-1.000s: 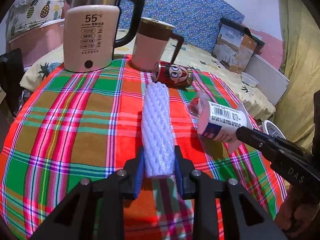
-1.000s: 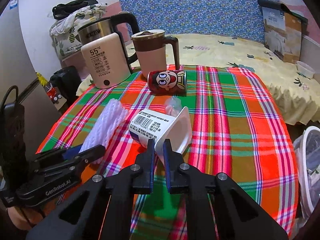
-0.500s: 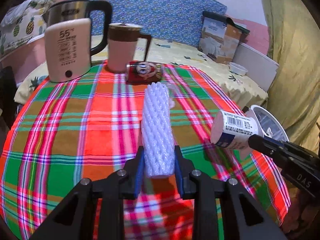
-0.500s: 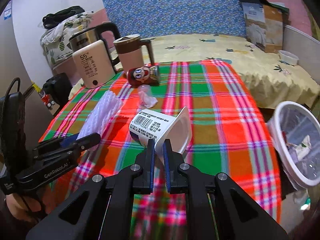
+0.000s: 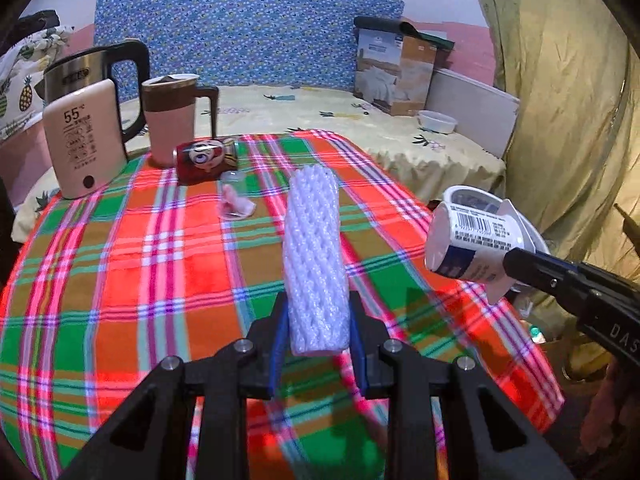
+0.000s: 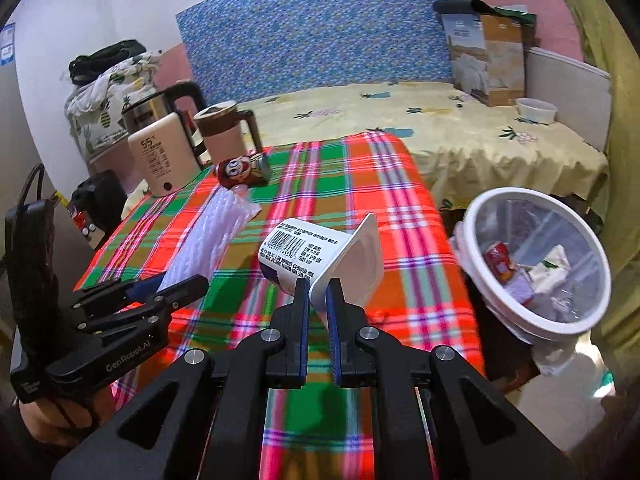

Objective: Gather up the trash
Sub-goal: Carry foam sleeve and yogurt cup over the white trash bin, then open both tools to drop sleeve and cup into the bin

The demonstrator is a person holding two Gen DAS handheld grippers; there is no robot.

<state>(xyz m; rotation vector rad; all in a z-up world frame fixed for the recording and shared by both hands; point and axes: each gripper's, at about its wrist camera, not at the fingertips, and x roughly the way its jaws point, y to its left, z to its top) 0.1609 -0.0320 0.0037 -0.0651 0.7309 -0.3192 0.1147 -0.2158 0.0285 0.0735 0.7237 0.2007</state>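
The left gripper pinches a white foam net sleeve jutting ahead, while the right gripper clamps a yogurt cup by its rim.

Left tongs closed, pads pressed against both sides of white foam net sleeve, pointed obliquely downward, held above table. Right tongs closed tight, rim of white yogurt cup pinched between pads, cup carried sideways. Both tongs kept side by side, apart, not touching.

Trash bin mostly behind cup
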